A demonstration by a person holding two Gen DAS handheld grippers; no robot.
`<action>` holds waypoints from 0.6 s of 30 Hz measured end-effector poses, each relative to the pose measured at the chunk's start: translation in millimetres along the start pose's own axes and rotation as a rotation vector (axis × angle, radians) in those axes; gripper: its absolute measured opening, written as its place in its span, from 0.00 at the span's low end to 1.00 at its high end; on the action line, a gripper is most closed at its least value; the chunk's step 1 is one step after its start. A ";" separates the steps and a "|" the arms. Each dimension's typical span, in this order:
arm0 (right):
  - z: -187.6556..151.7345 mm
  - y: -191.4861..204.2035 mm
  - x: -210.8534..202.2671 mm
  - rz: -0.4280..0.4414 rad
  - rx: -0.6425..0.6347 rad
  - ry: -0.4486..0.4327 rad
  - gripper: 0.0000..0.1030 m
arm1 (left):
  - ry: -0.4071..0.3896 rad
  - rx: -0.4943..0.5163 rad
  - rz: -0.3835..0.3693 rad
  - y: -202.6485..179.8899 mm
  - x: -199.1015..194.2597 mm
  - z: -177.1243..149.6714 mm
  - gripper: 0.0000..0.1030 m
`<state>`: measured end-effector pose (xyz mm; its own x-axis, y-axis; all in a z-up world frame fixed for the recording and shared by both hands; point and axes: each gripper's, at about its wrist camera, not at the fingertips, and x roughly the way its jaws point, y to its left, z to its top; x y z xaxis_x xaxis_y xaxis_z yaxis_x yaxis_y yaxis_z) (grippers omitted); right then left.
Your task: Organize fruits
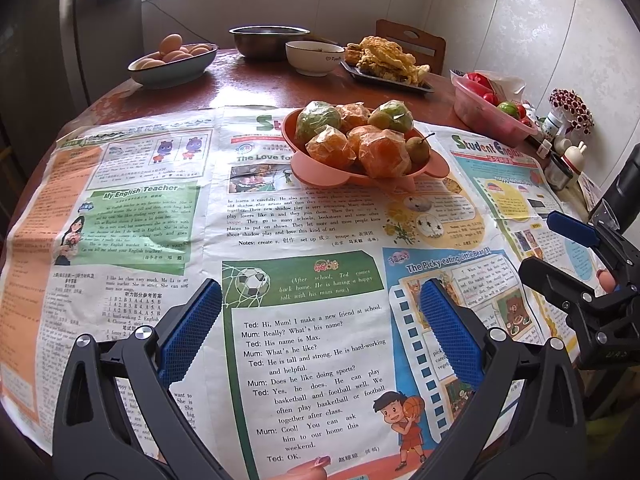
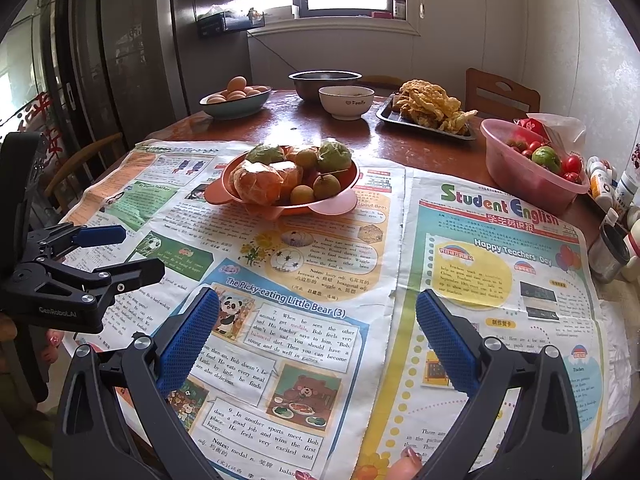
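Observation:
A pink fruit bowl stands on the newspaper, piled with plastic-wrapped oranges, green wrapped fruits and a small pear. It also shows in the right wrist view. My left gripper is open and empty, low over the newspaper, well short of the bowl. My right gripper is open and empty, also short of the bowl. The right gripper shows at the right edge of the left wrist view. The left gripper shows at the left edge of the right wrist view.
Newspaper sheets cover the near part of the round wooden table. At the back stand a bowl of eggs, a steel bowl, a white bowl and a tray of fried food. A pink tub of tomatoes and small bottles stand right.

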<state>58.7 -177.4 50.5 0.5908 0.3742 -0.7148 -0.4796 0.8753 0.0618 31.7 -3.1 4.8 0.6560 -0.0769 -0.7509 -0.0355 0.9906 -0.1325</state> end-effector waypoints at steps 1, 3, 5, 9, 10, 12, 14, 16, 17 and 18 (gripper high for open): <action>-0.2 -0.8 0.0 0.000 0.001 0.000 0.96 | 0.000 0.001 0.002 0.0 0.0 -0.2 0.91; -0.3 -1.1 0.0 -0.002 0.001 0.001 0.96 | 0.000 0.000 0.001 0.0 -0.1 0.0 0.91; -0.4 -1.5 0.3 -0.001 0.002 0.002 0.96 | -0.002 0.000 0.001 0.0 -0.4 0.0 0.91; -0.3 -1.3 0.3 -0.001 0.002 0.002 0.96 | -0.002 -0.001 0.001 0.1 -0.3 0.5 0.91; -0.3 -1.3 0.4 -0.001 0.001 0.002 0.96 | -0.002 -0.001 0.002 0.1 -0.5 0.6 0.91; -0.5 -1.5 -0.3 -0.002 0.002 0.002 0.96 | -0.004 0.000 0.000 0.1 -0.7 0.4 0.91; -0.3 -1.1 0.3 -0.002 0.001 0.002 0.96 | -0.004 0.000 0.002 0.6 -0.8 0.4 0.91; -0.3 -1.1 0.5 -0.001 0.002 0.003 0.96 | -0.004 -0.001 0.002 0.9 -0.9 0.7 0.91; -0.3 -1.0 0.4 -0.002 0.002 0.002 0.96 | -0.004 -0.001 0.002 0.9 -1.1 0.5 0.91; -0.2 -1.0 0.4 -0.003 0.002 0.003 0.96 | -0.005 -0.001 0.001 1.1 -1.6 0.4 0.91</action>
<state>59.3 -178.2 50.0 0.5903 0.3711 -0.7168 -0.4770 0.8768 0.0611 30.8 -1.8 6.2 0.6596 -0.0749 -0.7479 -0.0370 0.9906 -0.1319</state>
